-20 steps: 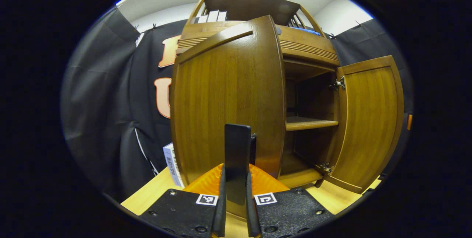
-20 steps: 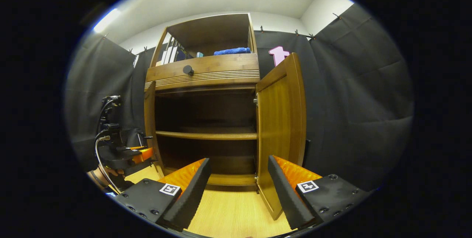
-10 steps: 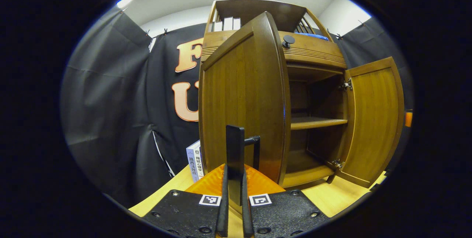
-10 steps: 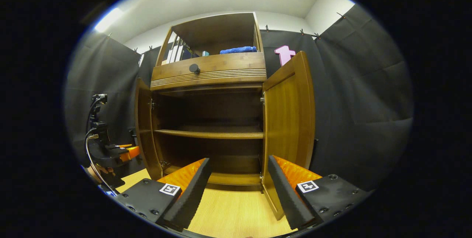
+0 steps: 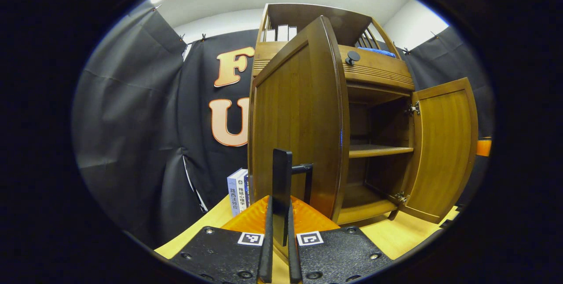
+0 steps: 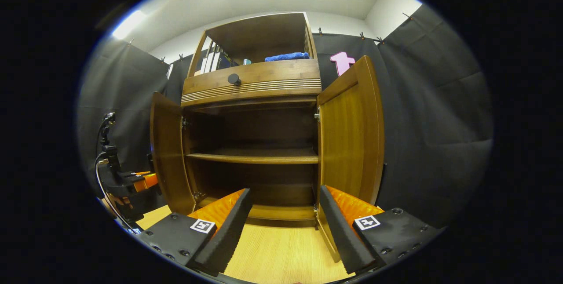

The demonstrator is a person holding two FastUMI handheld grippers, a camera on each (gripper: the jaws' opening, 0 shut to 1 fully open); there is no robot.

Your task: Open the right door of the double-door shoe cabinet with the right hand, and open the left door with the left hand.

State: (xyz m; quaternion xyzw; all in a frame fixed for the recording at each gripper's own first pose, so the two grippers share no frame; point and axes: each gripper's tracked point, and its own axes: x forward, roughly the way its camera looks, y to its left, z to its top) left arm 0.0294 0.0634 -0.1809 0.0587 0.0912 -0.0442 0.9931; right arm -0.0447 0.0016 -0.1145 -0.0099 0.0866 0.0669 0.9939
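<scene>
In the left gripper view, two or three books [image 5: 237,189] stand upright on the pale wooden floor [image 5: 206,224] at the far left, against the black cloth wall and just beside the shoe cabinet [image 5: 374,66]. Next comes the left door [image 5: 299,117], swung well out from the cabinet so that its outer face fills the middle of the view and its free edge points toward the camera. The left gripper [image 5: 278,249] sits low in the centre with its jaws pressed together on the door's black bar handle [image 5: 281,187], which rises upright between the two pads and joins the door by a short black bracket. To the right of the door the cabinet's inside is open, with one shelf [image 5: 380,150] across it, a drawer front with a round black knob [image 5: 352,56] above, and the right door [image 5: 444,152] standing wide on its hinges at the far side. In the right gripper view, the left gripper [image 6: 132,183] and part of the hand holding it appear at the far left, just beside the outer face of the left door [image 6: 167,152]. The cabinet stands open in the middle, a blue cloth [image 6: 286,56] lying in its top compartment. The right gripper [image 6: 283,227] hangs in front of it with jaws spread wide, holding nothing, and the right door [image 6: 352,134] stands open just behind its right finger [image 6: 338,227].
</scene>
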